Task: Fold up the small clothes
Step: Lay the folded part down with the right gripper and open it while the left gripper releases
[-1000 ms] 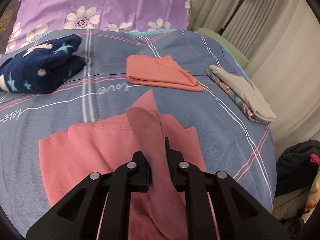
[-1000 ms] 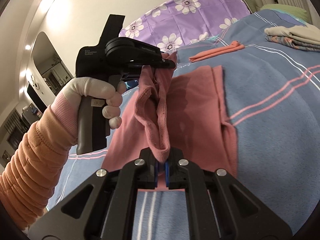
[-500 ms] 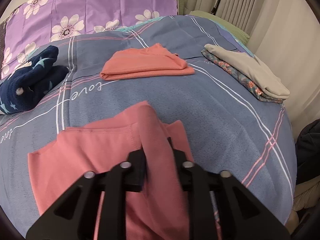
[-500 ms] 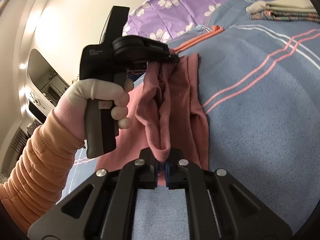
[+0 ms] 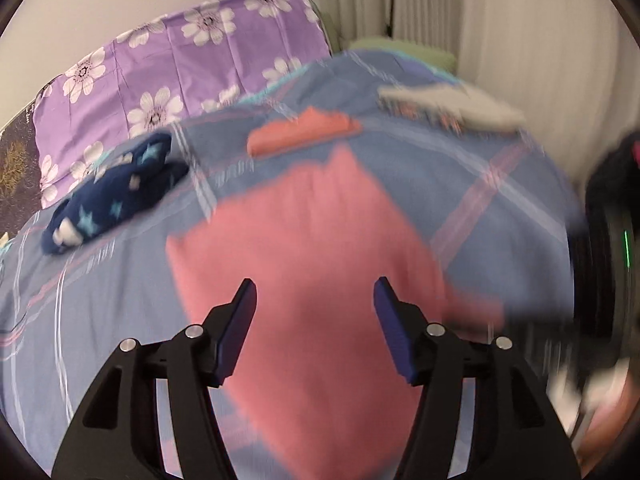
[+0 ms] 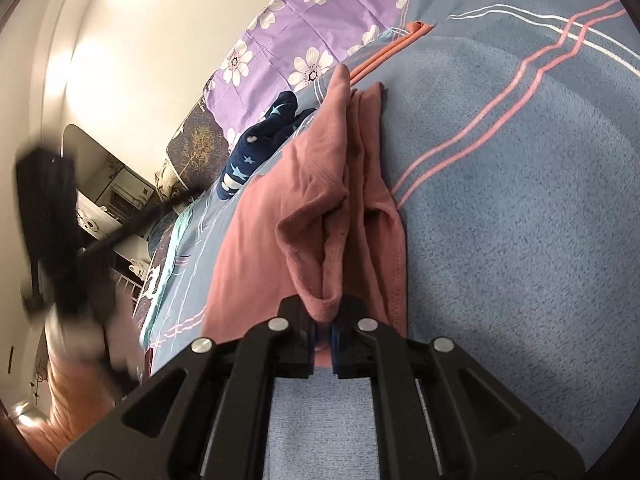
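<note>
A pink garment (image 5: 304, 248) lies spread on the blue striped bedspread (image 5: 460, 184). My left gripper (image 5: 315, 292) hovers over it, its jaws opening with nothing pressed between the pads; the view is blurred. In the right wrist view the same pink garment (image 6: 280, 200) has a raised fold running along its right side. My right gripper (image 6: 323, 322) is shut on the near end of that fold. The left gripper (image 6: 64, 216) shows there as a dark blur at the left, away from the cloth.
A folded orange garment (image 5: 300, 134) and a navy star-patterned piece (image 5: 116, 196) lie farther up the bed, below a purple flowered pillow (image 5: 180, 64). A folded grey and floral stack (image 5: 448, 108) sits at the right. Curtains (image 5: 520, 32) and dark clutter (image 5: 612, 200) border the bed's right side.
My left gripper has let go of the pink fold, opened, and swung away to the left. The fold has dropped onto the garment. The right gripper keeps its grip.
</note>
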